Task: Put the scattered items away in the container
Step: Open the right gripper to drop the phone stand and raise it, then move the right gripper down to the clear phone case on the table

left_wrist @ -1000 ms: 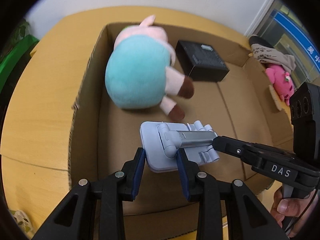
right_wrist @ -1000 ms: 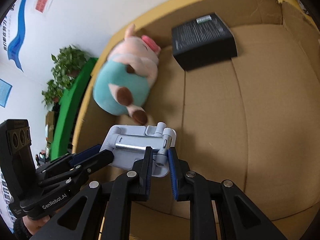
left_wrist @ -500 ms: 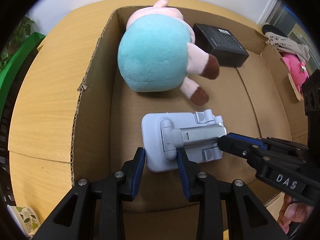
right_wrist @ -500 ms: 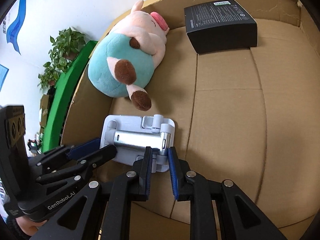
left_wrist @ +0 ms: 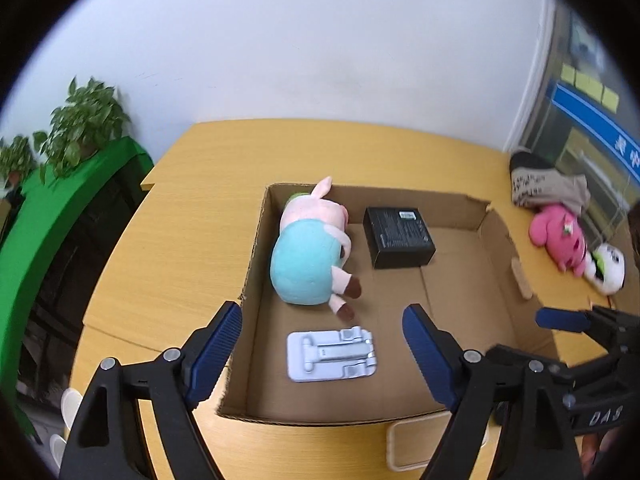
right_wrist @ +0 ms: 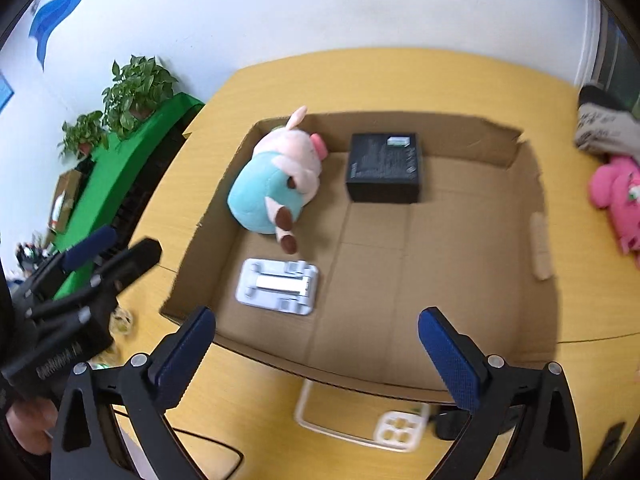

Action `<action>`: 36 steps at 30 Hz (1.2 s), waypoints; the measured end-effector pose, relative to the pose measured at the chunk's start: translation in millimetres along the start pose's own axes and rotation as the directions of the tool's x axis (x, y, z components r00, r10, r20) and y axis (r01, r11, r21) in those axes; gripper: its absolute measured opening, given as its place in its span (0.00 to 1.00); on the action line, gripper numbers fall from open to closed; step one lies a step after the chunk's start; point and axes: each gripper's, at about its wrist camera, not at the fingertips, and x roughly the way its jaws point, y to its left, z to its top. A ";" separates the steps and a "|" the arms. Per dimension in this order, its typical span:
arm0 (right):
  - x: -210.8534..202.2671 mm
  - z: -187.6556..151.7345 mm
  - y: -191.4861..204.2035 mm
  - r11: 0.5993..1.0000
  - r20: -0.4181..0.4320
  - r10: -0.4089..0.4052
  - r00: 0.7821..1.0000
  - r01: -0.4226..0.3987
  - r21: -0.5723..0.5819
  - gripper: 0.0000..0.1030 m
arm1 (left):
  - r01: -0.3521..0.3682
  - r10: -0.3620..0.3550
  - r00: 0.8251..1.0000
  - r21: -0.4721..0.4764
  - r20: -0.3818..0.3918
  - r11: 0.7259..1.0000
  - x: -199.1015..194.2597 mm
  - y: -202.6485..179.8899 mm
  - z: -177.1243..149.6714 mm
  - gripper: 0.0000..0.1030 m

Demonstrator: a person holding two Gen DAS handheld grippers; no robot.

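Right wrist: pink plush (right_wrist: 618, 196) outside cardboard box (right_wrist: 536, 184)

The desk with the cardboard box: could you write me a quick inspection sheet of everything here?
Surface: yellow wooden desk.
Job's things: cardboard box holds pig plush, black box, grey phone stand; pink plush outside.
Clutter: white tray, folded cloth.
Grippers: left gripper and right gripper opening, nothing between fingers.
Cables: black cable at desk edge.
Surroundings: potted plants, white wall.
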 end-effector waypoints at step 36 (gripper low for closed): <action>-90.6 -16.4 -1.5 0.996 0.089 -0.082 0.993 0.085 -0.034 1.00 | -0.003 0.003 1.000 0.052 0.001 0.999 -61.7 -29.7 -1.7 0.80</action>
